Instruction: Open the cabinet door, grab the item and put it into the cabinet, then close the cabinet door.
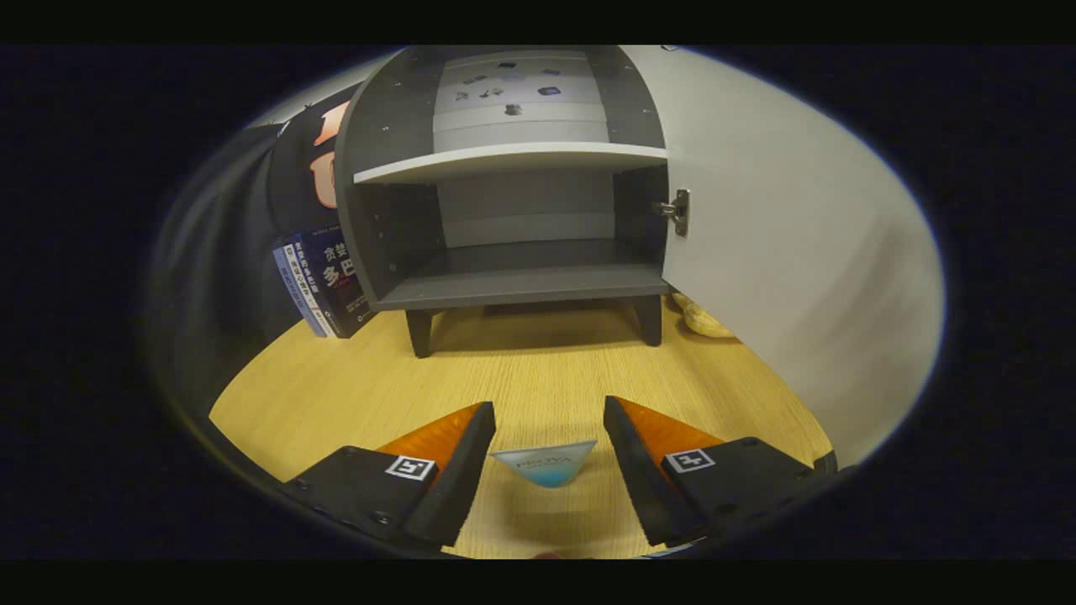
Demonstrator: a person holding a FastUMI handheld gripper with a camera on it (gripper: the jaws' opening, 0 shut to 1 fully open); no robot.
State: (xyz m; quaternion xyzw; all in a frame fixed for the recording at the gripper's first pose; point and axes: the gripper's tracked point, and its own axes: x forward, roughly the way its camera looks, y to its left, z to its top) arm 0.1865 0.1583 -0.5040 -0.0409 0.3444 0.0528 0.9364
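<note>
The cabinet point(513, 193) stands with its door point(782, 252) swung wide open and its lower compartment vacant. The item, a small translucent packet point(545, 465), lies between the fingers of the gripper point(548, 437), on the tabletop point(538, 370) in front of the cabinet, its broad edge toward the cabinet. The fingers stand parted, neither seen touching the packet; the gripper points squarely at the cabinet opening.

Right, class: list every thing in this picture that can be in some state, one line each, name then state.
cabinet door: swung wide open.
cabinet: both shelves bare.
gripper: fingers apart, touching nothing.
small box: on the table between the fingers, not gripped.
books: upright, leaning by the cabinet's side.
</note>
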